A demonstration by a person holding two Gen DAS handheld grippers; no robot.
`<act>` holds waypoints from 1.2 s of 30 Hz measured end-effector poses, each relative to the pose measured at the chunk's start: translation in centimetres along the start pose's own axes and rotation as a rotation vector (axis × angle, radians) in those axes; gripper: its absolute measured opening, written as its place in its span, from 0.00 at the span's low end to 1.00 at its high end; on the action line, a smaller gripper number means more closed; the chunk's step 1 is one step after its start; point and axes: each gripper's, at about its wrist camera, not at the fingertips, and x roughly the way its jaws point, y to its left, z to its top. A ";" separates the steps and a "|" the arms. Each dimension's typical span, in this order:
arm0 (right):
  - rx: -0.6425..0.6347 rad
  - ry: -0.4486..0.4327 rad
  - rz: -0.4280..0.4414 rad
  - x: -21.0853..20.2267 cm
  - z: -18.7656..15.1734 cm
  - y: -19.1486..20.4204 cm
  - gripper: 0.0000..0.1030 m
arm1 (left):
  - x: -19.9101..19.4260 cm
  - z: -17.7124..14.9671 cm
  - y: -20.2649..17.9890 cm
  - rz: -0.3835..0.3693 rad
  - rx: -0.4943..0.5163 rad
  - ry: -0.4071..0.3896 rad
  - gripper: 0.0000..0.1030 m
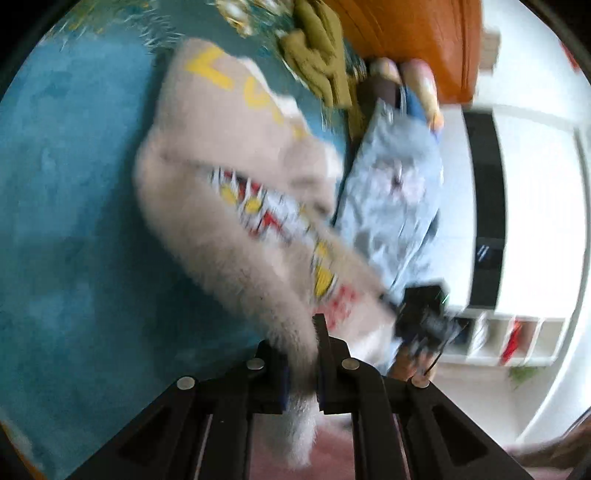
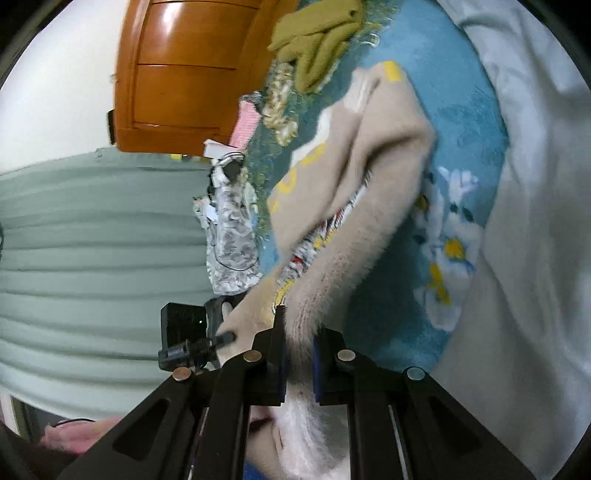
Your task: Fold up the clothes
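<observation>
A: Main item, fuzzy beige sweater [image 1: 221,177], with yellow letters and a red-white-yellow graphic on the front. Where is it?

B: Mostly draped on the teal blanket [image 1: 66,184] covering the bed, near edge lifted off it. Left claw [image 1: 300,363] is clamped on a bunch of the fuzzy edge. Right claw [image 2: 298,363] is likewise pinched on the fuzzy fabric, with a tuft hanging down behind the pads.

A: So both closed on the same garment?

B: Yes, each grips a different part of the near edge. In the left view the other claw [image 1: 424,317] shows at the far end of that edge.

A: Risks?

B: My guess: the pile is thick and slippery, and each claw holds only a thin bunch, so it could slide out under the sweater's weight. Uneven pulling would skew the fold. A dragged edge could snag the olive garment [image 2: 317,33] lying further up the bed.

A: Textures, quick.

B: Sweater is long-pile, soft and floppy. Blanket is plush, with a white-and-yellow flower print [image 2: 447,251]. A white sheet [image 2: 535,221] lies crumpled at the side. A glossy orange-brown wooden cabinet [image 2: 184,74] stands behind. Left view is motion-blurred, so fine detail is unclear.
</observation>
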 end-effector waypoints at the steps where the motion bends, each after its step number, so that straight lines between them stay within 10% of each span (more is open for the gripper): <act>1: 0.018 -0.006 -0.001 0.5 0.9 -0.1 0.10 | -0.5 1.1 0.7 -0.038 -0.049 -0.033 0.11; 13: 0.269 -0.146 0.046 5.8 14.1 -3.2 0.14 | 2.3 14.9 5.2 -0.216 -0.394 -0.293 0.15; 17: 0.359 -0.171 0.055 6.6 15.6 -5.2 0.22 | 4.2 15.9 6.6 -0.298 -0.491 -0.321 0.42; 21: 0.309 -0.185 0.077 5.8 16.2 -5.0 0.39 | 1.9 16.7 3.9 -0.351 -0.358 -0.381 0.70; 30: 0.182 -0.216 -0.186 3.5 14.3 -6.1 0.63 | 3.0 16.5 0.4 0.340 0.029 -0.307 0.76; 36: 0.246 -0.158 -0.124 6.1 13.6 -9.8 0.79 | 5.2 17.1 7.0 0.199 -0.196 -0.284 0.84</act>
